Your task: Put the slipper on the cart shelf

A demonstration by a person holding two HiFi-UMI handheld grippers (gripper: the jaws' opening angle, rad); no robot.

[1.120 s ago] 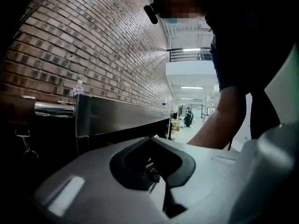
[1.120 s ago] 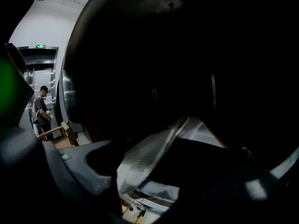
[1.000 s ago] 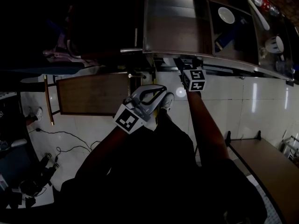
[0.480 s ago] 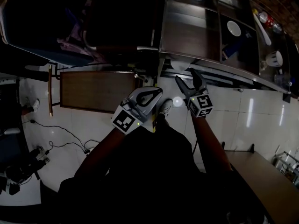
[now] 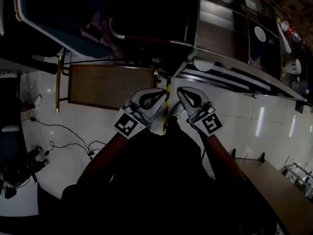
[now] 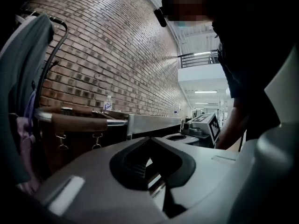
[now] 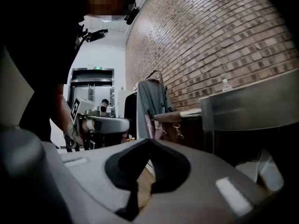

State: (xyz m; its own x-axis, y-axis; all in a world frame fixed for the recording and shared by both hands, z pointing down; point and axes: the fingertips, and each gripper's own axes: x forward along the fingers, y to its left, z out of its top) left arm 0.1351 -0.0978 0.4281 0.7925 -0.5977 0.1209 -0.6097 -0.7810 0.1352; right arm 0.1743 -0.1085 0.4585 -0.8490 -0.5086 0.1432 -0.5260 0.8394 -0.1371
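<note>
Slipper (image 5: 203,64): pale, dimly lit, lying on lower shelf of cart (image 5: 217,31), under its steel top; clear of both grippers. L gripper (image 5: 163,92): fingers together, nothing btwn them. R gripper (image 5: 179,90): fingers together, likewise empty. Both held side by side, tips twd cart, over white tiled floor (image 5: 274,116). Brick wall (image 6: 117,55) runs behind cart.

White tiled floor (image 5: 274,116), black cables (image 5: 68,143) lying on it at left; steel cart shelf (image 5: 215,38) beside a white bowl (image 5: 260,33).
</note>
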